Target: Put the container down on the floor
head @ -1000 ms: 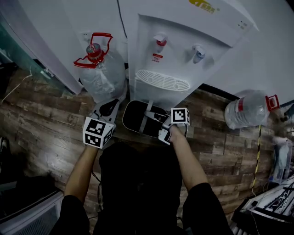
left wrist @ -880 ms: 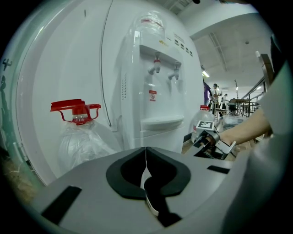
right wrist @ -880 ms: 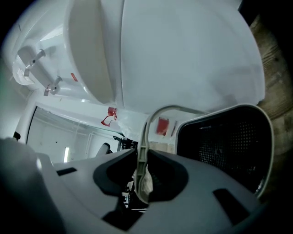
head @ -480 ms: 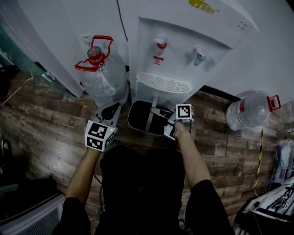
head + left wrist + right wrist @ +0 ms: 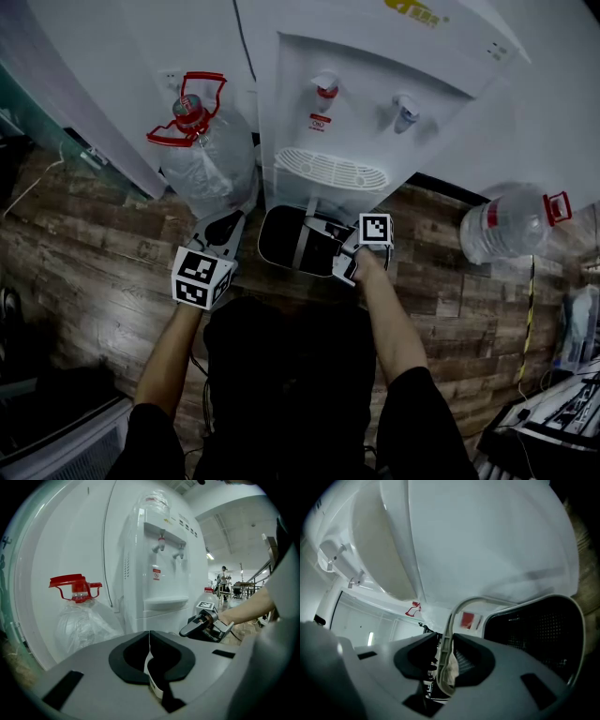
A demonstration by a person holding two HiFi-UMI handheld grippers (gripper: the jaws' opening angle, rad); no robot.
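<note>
Okay, I've got the black container (image 5: 279, 236) down on the wooden floor (image 5: 94, 246), right at the foot of the water dispenser (image 5: 361, 112), just below its drip grille. My right gripper (image 5: 323, 246) is reaching in over the container's near side, with the pale handle (image 5: 451, 634) standing upright between its jaws. Those jaws have just been opening. In the right gripper view the pads sit on either side of the handle with a sliver of room, so I'm not squeezing it. The container's dark mesh wall fills the right of that view, very close.

My left gripper (image 5: 223, 225) hangs off to the container's left and is not touching it, near the big plastic-wrapped water bottle (image 5: 208, 155) with the red cap. Its jaws are pressed together on nothing.
</note>
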